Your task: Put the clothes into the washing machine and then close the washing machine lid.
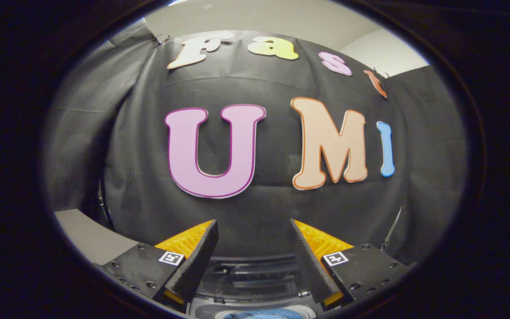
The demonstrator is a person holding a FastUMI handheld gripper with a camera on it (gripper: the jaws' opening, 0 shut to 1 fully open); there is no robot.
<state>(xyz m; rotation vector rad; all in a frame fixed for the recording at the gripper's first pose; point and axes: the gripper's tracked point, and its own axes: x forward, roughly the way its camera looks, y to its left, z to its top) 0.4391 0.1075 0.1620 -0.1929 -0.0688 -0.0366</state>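
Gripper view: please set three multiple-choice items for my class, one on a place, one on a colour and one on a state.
1. Where is the washing machine?
A. Between the two fingers
B. Left of both fingers
C. Right of both fingers

2. What colour is the fabric in the machine's round opening?
A. Red
B. Blue
C. Yellow

3. How does the gripper stand?
A. Shut on the fabric
B. Open, holding nothing
C. Shut, empty

Answers:
1 A: the machine's top shows in the gap between the fingers.
2 B: blue cloth shows inside the pale ring.
3 B: the fingers are spread wide apart, and the booth wall shows between their tips.
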